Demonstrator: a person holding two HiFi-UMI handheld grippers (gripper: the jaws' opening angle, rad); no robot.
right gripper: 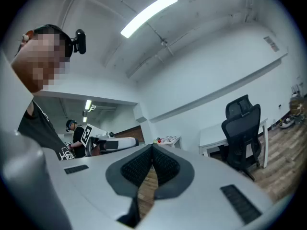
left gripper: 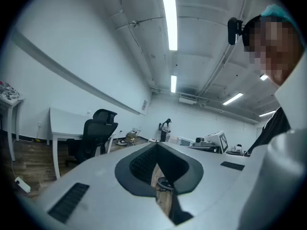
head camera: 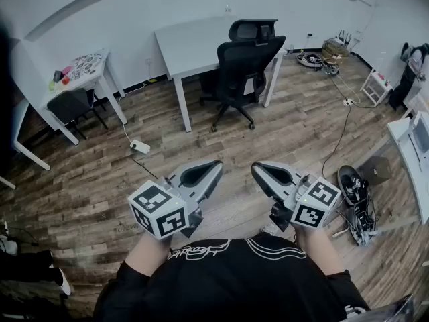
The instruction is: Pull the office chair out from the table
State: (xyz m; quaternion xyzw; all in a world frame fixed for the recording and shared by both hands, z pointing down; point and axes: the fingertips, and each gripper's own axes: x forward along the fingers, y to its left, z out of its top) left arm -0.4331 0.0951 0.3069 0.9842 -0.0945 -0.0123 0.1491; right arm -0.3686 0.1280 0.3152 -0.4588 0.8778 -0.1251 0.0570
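Observation:
A black office chair (head camera: 241,69) with a headrest stands tucked against the near side of a white table (head camera: 194,42) far ahead of me. It also shows as the chair (left gripper: 93,138) at the left of the left gripper view and as the chair (right gripper: 242,133) at the right of the right gripper view. My left gripper (head camera: 216,168) is held close to my body, shut and empty. Beside it my right gripper (head camera: 257,170) is shut and empty too. Both point level, well short of the chair.
A second white desk (head camera: 70,79) with small items and a dark chair (head camera: 74,106) stands at the left. A power strip (head camera: 141,146) and cables lie on the wood floor. Shoes and gear (head camera: 355,193) lie at the right, near another white table (head camera: 412,153).

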